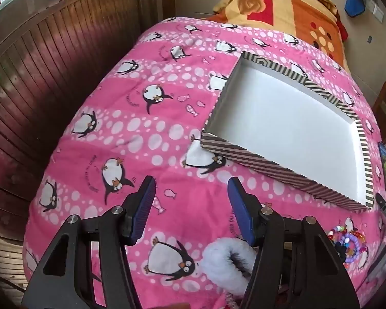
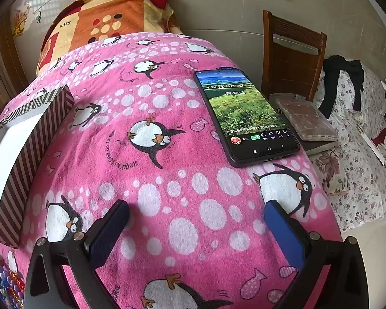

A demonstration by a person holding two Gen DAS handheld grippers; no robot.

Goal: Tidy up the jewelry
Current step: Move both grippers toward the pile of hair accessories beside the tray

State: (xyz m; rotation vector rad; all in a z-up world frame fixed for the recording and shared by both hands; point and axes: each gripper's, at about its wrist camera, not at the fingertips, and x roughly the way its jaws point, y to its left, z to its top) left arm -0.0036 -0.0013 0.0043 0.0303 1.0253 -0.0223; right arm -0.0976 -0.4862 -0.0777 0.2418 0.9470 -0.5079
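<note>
A striped box (image 1: 244,155) with a bare white inside lies on the pink penguin blanket (image 1: 141,118), up and to the right of my left gripper (image 1: 191,184). That gripper is open, nothing between its blue pads. A white fluffy scrunchie (image 1: 224,260) lies just below its right finger. Colourful bead bracelets (image 1: 350,242) sit further right. In the right wrist view my right gripper (image 2: 196,212) stands wide open over bare blanket (image 2: 182,193). The striped box (image 2: 38,134) is at its left, and the beads (image 2: 2,280) show at the lower left edge.
A phone (image 2: 247,118) with a lit screen lies on the blanket's right side. Beyond the edge stand a wooden chair (image 2: 293,59), a flat padded case (image 2: 306,121) and a floral bed (image 2: 360,154). A folded orange blanket (image 1: 283,10) sits at the far end; wooden panelling (image 1: 38,77) is left.
</note>
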